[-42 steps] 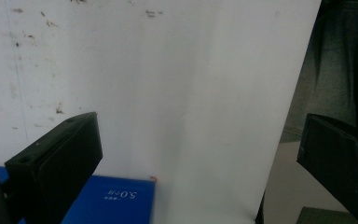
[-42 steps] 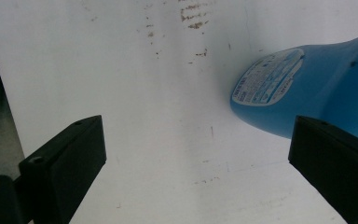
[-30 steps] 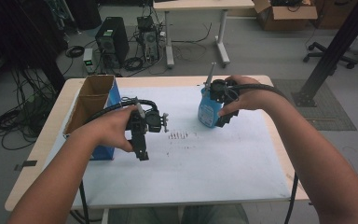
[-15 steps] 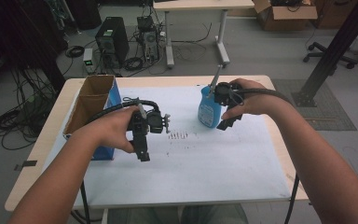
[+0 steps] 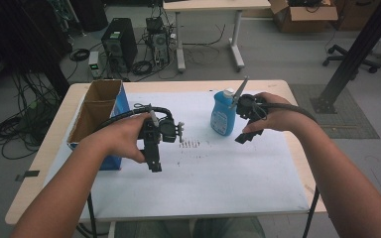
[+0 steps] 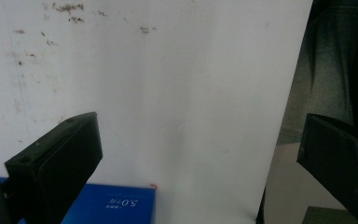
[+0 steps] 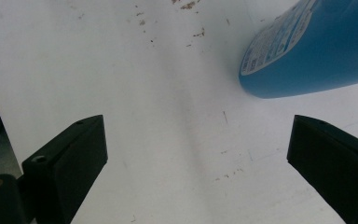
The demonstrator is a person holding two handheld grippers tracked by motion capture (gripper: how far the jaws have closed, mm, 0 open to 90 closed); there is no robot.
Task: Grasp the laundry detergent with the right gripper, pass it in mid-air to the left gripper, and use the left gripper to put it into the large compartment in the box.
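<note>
The blue bottle (image 5: 223,115) is standing upright on the white sheet (image 5: 218,173) covering the tabletop (image 5: 278,87), toward the sheet's far right part, with its white cap at the top. In the right gripper view the bottle's (image 7: 317,51) rounded blue base is being seen just beyond the wide gap between the two black jaws, off toward one jaw and touched by neither. The right gripper (image 5: 244,135) is being held released, just beside the bottle on its right, with its jaws angled down at the sheet. The step in hand is judged to be an approach to the bottle, with no grasp made so far. For the next move, the spread jaws would need to be brought around the bottle's body, one on each side, and centred before being pressed together, since a glancing touch could tip it.

Well to the left of the bottle, the left gripper (image 5: 155,166) is being held over the sheet, its jaws likewise spread and empty. Further left of the bottle, an open cardboard box (image 5: 96,111) with blue sides is standing at the sheet's left edge. Small dark marks (image 5: 188,144) are lying on the sheet between the left gripper and the bottle.
</note>
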